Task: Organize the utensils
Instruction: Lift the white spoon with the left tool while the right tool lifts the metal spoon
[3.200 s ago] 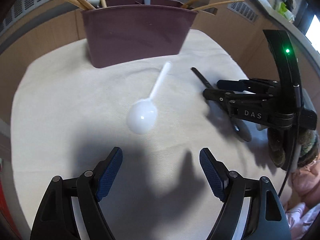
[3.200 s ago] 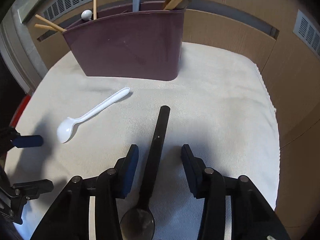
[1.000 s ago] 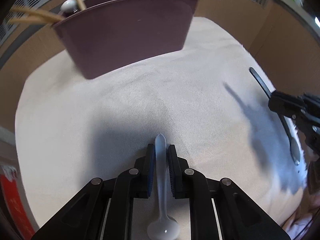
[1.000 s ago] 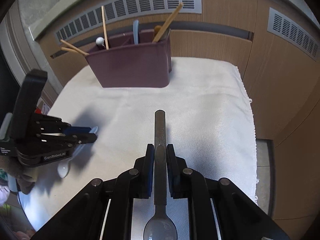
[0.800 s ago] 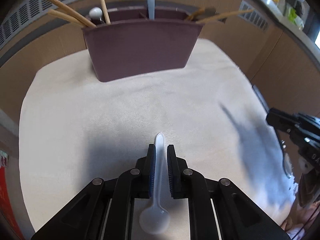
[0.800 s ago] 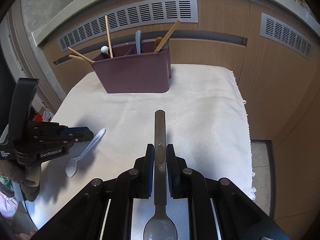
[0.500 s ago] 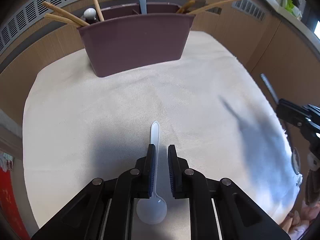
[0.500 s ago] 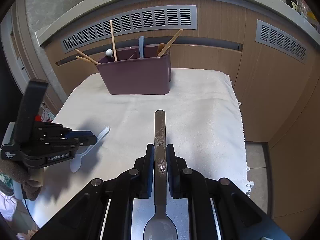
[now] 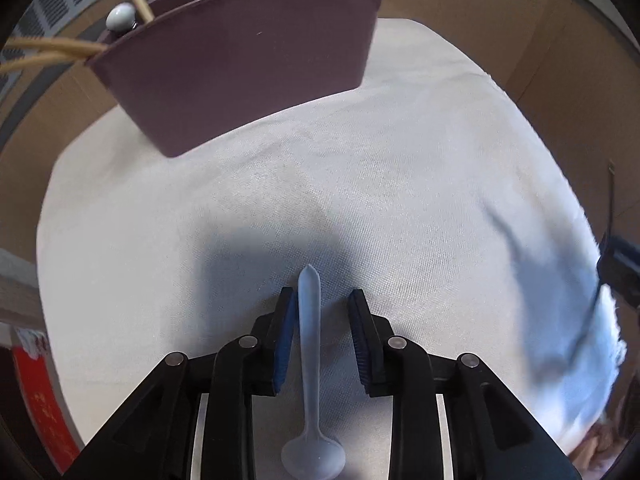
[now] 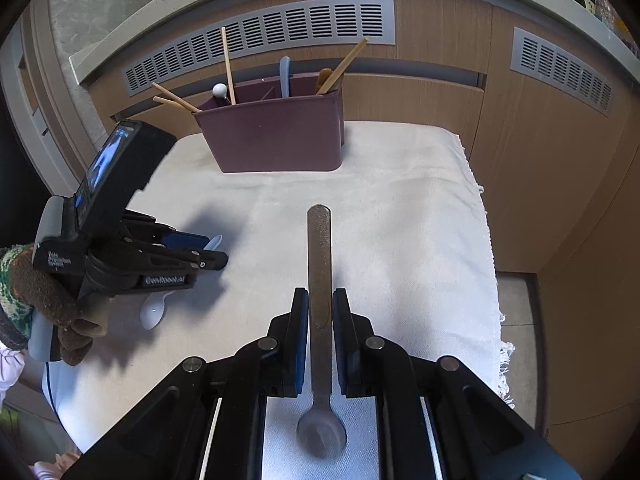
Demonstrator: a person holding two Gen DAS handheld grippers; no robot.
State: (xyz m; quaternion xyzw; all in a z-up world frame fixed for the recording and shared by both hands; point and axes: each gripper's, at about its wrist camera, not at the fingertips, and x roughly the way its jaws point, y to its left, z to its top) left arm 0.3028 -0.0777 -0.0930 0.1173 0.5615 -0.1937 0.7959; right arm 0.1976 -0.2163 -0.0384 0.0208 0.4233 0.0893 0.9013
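A maroon utensil caddy (image 9: 240,56) (image 10: 276,136) stands at the far side of the white cloth, holding chopsticks and other utensils. My left gripper (image 9: 320,300) has its jaws parted; the white plastic spoon (image 9: 310,340) lies between them, against the left pad, with a gap to the right pad. In the right wrist view the left gripper (image 10: 212,254) is low over the cloth with the white spoon (image 10: 154,312) under it. My right gripper (image 10: 320,300) is shut on a dark metal spoon (image 10: 319,264), handle pointing forward, held above the cloth.
The white cloth (image 10: 400,200) covers a small table with a frayed right edge (image 10: 496,280). Wooden cabinet panels with vent grilles (image 10: 260,40) stand behind and to the right. A red object (image 9: 44,392) sits below the table's left side.
My left gripper's jaws have opened around the white spoon and it has moved closer to the caddy. My right gripper has kept hold of the metal spoon, drawn back higher.
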